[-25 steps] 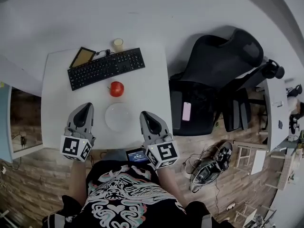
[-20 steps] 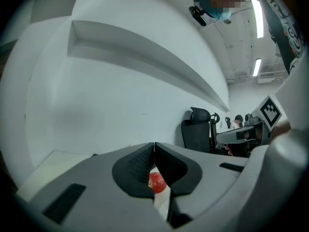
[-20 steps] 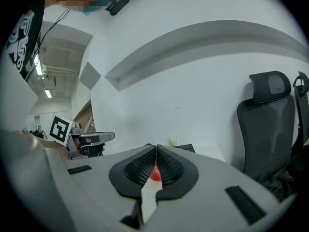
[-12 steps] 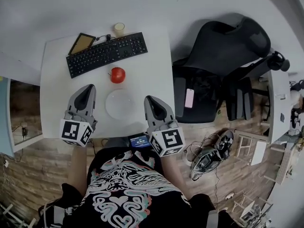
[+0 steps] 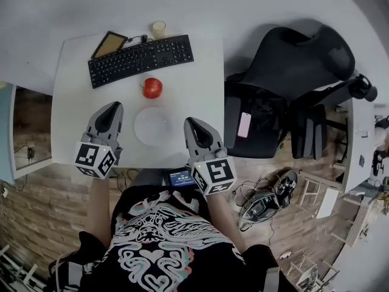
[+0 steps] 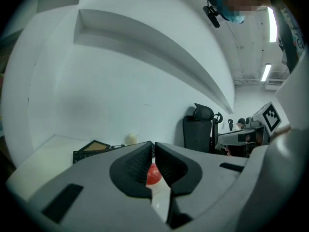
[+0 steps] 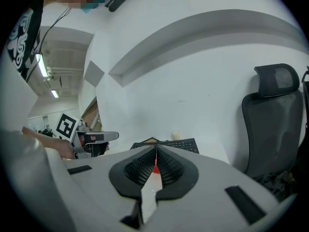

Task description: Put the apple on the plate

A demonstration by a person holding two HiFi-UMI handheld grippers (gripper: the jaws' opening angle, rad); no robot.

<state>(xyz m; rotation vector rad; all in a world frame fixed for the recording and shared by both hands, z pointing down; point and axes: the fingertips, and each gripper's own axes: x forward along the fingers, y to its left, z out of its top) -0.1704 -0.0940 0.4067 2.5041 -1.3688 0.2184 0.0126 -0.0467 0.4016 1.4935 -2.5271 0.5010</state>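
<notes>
Your apple (image 5: pixel 152 87) is round, red and a little shiny. It sits on the white tabletop (image 5: pixel 70 114), between the black keyboard (image 5: pixel 141 59) and the white plate (image 5: pixel 153 126). It is near the plate's far edge but not touching it. The plate is round and plain.

Your left tongs (image 5: pixel 111 109) are to the left of the plate. Your right tongs (image 5: pixel 193 124) are to its right. Both pairs are pressed together with nothing in them. In each gripper view you can see a bit of the red apple past the tips.

The cubes (image 5: pixel 95 159) on your tongs have black and white square marks. The letters on the keyboard keys are too small to read.
</notes>
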